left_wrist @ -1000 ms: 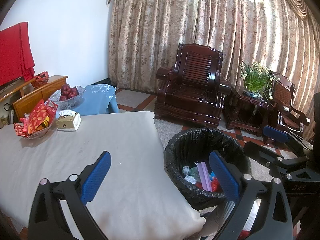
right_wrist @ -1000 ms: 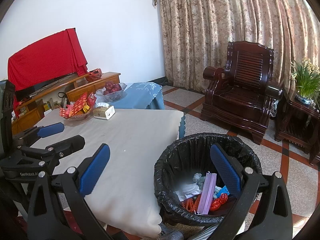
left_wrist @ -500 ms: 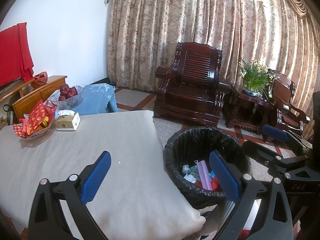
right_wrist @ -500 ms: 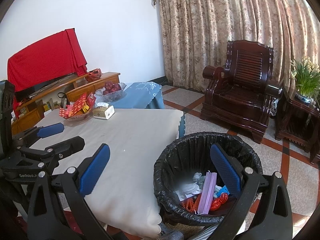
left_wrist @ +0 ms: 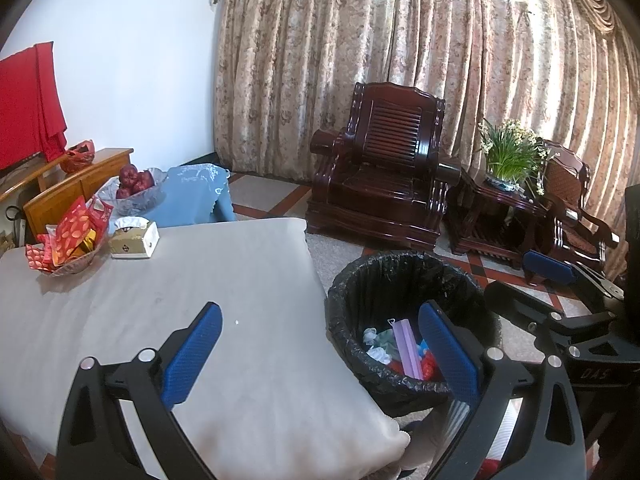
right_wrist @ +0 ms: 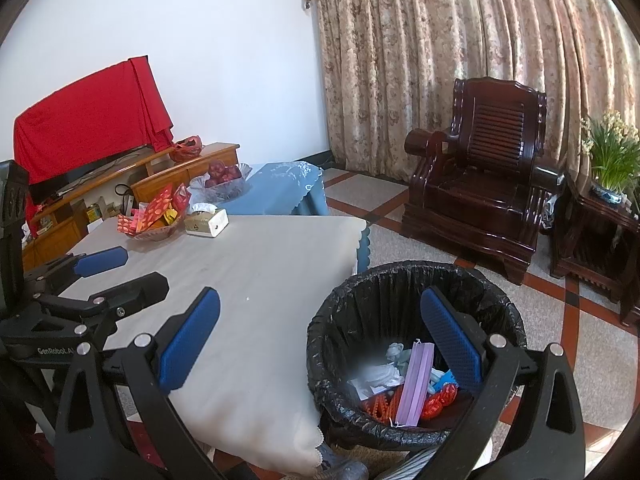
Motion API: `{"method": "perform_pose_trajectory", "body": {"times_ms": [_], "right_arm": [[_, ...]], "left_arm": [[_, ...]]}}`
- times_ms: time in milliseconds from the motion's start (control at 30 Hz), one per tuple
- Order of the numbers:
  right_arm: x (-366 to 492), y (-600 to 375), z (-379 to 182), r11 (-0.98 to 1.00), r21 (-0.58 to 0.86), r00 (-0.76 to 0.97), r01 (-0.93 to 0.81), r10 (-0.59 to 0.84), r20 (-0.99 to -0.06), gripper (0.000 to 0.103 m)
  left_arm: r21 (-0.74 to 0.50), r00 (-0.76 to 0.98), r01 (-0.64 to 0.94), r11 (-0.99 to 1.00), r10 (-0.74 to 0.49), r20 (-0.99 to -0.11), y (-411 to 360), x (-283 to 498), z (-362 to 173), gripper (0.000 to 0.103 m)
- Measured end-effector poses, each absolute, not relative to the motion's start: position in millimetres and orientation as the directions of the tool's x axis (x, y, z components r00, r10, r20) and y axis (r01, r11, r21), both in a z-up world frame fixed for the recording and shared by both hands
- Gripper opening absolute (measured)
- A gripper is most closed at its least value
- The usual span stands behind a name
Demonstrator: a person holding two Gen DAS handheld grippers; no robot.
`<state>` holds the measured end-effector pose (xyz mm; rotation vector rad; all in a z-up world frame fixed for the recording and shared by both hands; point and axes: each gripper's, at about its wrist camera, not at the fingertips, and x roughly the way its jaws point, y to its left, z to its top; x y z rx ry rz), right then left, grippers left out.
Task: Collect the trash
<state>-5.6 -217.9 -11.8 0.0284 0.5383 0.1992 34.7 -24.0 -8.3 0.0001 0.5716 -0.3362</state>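
Both grippers, left (left_wrist: pixel 320 344) and right (right_wrist: pixel 320 332), gape wide and empty beside the table's (left_wrist: pixel 240 280) near corner, over the lined bin (right_wrist: pixel 416 280) that takes the trash (right_wrist: pixel 416 384).

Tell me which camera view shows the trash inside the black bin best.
The right wrist view. It looks more steeply into the bin, so the trash shows widely: white paper, a purple strip, red pieces. In the left wrist view the same trash looks smaller, and the left gripper has one finger across it.
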Motion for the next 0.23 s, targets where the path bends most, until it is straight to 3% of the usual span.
{"method": "perform_pose_trajectory", "body": {"times_ms": [233], "right_arm": [[-4.9, -219.7, -17.2, 0.98, 0.086, 0.835, -0.179, 0.197, -0.513, 0.098]], "left_arm": [[-0.093, 0.783, 0.31, 0.946, -0.309, -0.54, -23.4, 33.4, -16.2, 0.097]]}}
